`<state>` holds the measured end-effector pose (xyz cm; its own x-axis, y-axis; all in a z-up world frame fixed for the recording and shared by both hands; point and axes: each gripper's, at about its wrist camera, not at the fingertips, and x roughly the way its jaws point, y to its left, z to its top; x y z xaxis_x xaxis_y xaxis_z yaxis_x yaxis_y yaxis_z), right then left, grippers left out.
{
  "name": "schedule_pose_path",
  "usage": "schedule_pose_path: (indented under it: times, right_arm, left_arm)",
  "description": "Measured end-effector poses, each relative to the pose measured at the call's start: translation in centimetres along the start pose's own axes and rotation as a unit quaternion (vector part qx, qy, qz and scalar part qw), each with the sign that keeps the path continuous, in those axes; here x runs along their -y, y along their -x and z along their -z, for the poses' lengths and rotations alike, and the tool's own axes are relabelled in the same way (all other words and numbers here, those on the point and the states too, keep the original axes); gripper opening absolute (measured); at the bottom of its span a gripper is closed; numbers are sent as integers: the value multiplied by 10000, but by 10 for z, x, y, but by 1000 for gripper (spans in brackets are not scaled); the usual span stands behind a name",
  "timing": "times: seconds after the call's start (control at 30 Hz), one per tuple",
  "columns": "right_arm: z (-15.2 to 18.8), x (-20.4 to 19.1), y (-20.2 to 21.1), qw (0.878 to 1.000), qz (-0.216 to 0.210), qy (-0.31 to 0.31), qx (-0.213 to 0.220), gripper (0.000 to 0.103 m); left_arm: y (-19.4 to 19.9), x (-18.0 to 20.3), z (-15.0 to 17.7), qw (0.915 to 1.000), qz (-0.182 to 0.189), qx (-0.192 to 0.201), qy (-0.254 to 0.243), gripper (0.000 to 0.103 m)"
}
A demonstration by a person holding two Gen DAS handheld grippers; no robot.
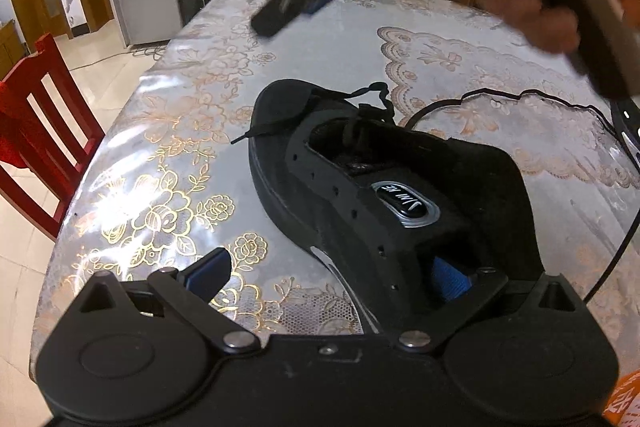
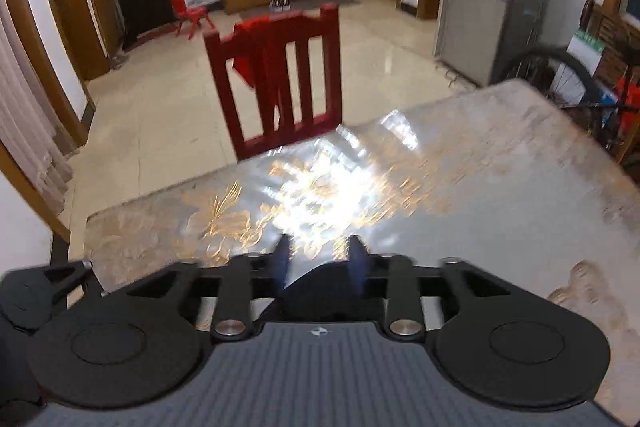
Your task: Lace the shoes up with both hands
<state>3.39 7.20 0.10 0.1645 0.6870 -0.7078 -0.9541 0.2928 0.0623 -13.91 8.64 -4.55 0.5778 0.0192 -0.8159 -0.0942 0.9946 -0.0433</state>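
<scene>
A: Start at the left hand-held gripper (image 1: 328, 275) — what is it doing?

B: It is clamped on the black shoe (image 1: 384, 195) at the heel end: one blue pad sits inside the collar, the other outside the wall facing the chair, so the wall is between them. I'd call that a grip, though the inner pad is half hidden.

A: And the right hand-held gripper (image 2: 320, 259)?

B: Its jaws stand apart with nothing between them, above the bare tabletop (image 2: 500, 195). From the left wrist it shows as a blur, raised over the far side of the shoe.

A: How far along is the lacing?

B: Barely begun, I judge. The shoelace (image 1: 360, 107) crosses only the eyelets nearest the toe; the row of eyelets (image 1: 336, 191) on the near flap is open. One short end lies off the toe towards the chair — the long end (image 1: 520, 95) trails in a loop across the tabletop.

A: Anything inside the shoe?

B: Only the tongue and that blue pad. No lace tip is held, so the next run up the eyelets remains to be done.
</scene>
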Motion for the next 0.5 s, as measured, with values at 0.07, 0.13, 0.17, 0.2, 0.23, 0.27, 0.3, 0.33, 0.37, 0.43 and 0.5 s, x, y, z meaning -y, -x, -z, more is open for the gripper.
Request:
schedule_pose_path:
  times: [0.07, 0.13, 0.17, 0.2, 0.23, 0.27, 0.3, 0.33, 0.37, 0.43, 0.5]
  right_arm:
    - [-1, 9, 11, 9999, -95, -71, -15, 45]
    - [-5, 10, 10, 9994, -149, -126, -278, 44]
    - [-7, 7, 7, 9989, -184, -36, -432, 44]
    - [-10, -2, 0, 9978, -220, 239, -584, 44]
    - [-12, -14, -9, 9951, -218, 639, -724, 44]
    - [-12, -28, -19, 9899, -200, 1108, -860, 43]
    - [-12, -41, -28, 9825, -204, 1544, -1019, 43]
    - [-10, -52, -37, 9733, -235, 1941, -1207, 40]
    - [-8, -62, -46, 9624, -256, 2310, -1410, 38]
    - [0, -75, -62, 9402, -176, 2868, -1831, 30]
    - [6, -81, -71, 9263, -163, 3161, -2042, 24]
  left_arm:
    - [0, 0, 0, 10000, 1, 9, 18, 102]
    - [0, -2, 0, 10000, 0, 9, 59, 102]
    - [-1, -4, 0, 9999, 4, 8, 101, 102]
    - [-1, -5, 0, 9999, 10, 8, 141, 102]
    - [-2, -7, -1, 9999, 22, 4, 169, 102]
    - [-3, -8, -1, 9998, 32, 1, 197, 102]
    - [-3, -10, 0, 9998, 26, 5, 220, 102]
    - [-2, -11, 0, 9997, 16, 12, 247, 102]
    - [-2, -11, 1, 9996, 13, 28, 282, 102]
    - [-1, -13, 2, 9993, 19, 62, 357, 102]
    - [1, -14, 3, 9992, 5, 102, 391, 102]
